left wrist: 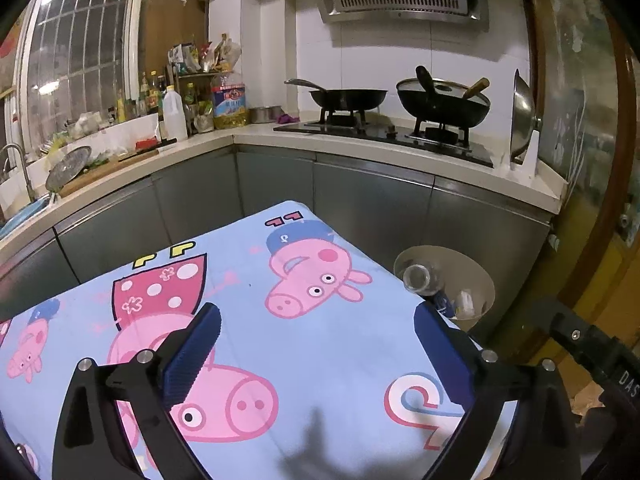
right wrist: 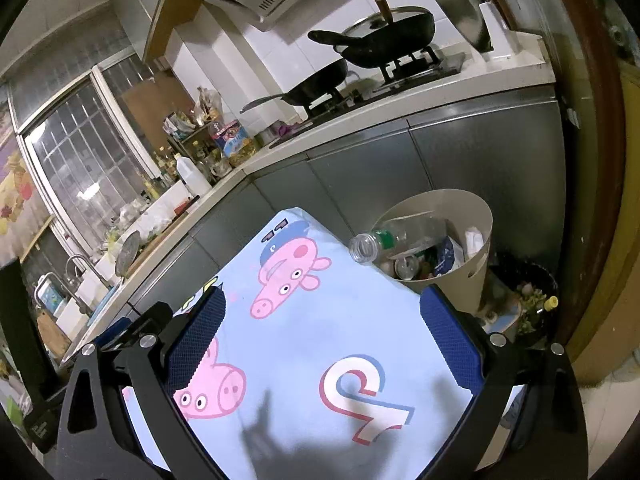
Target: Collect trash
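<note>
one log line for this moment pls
left gripper: open, empty | right gripper: open, empty | clear bottle: in bin | tablecloth: no trash seen

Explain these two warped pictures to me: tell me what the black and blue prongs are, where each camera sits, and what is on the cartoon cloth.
No robot here: a person carries a two-finger gripper in each hand, with a wide-angle camera on each looking along its fingers. One picture comes from the left gripper, the other from the right gripper. The prongs are their blue-padded fingers, standing open and holding nothing. Below is a light blue cartoon-pig cloth with nothing lying on it. Beside its far corner stands a beige plastic bin with a clear plastic bottle poking out among other rubbish.
</note>
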The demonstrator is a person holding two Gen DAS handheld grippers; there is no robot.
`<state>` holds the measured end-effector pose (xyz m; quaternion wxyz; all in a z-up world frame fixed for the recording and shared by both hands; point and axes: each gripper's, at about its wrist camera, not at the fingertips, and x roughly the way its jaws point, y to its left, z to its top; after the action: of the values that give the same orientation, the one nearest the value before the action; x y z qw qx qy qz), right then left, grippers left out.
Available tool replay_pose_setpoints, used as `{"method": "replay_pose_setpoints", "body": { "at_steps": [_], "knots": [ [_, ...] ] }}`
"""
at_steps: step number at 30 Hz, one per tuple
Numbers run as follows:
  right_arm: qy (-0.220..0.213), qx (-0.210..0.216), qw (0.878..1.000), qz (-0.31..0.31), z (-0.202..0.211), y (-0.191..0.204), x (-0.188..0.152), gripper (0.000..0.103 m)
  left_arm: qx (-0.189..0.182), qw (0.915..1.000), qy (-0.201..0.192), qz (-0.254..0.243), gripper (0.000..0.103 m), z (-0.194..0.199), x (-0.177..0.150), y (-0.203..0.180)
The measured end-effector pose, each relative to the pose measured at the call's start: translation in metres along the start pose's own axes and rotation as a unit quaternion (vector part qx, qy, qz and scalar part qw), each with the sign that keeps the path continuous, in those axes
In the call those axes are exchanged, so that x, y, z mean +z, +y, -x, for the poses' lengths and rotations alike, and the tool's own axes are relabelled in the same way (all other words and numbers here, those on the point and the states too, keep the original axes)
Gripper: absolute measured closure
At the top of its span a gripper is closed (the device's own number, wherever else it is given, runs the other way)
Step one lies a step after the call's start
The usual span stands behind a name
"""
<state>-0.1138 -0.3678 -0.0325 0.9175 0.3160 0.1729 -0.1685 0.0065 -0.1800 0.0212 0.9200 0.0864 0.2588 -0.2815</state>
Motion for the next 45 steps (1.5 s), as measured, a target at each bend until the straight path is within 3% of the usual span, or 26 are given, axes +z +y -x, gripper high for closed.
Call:
{"method": "replay_pose_setpoints", "body": {
  "at_steps": [22,45],
  "knots": [
    [-0.026,0.008,1.000,0.003,0.033,0.006,-0.007,0.006,0.019,0.9983,-0.051,-0.019,0.004,0.041,0.001,-0.010],
    [-0.050,0.028,0.998,0.011,0.085,0.012,-0.024,0.006,0.021,0.9969,-0.071,-0.026,0.004,0.087,-0.011,-0.023]
  ]
}}
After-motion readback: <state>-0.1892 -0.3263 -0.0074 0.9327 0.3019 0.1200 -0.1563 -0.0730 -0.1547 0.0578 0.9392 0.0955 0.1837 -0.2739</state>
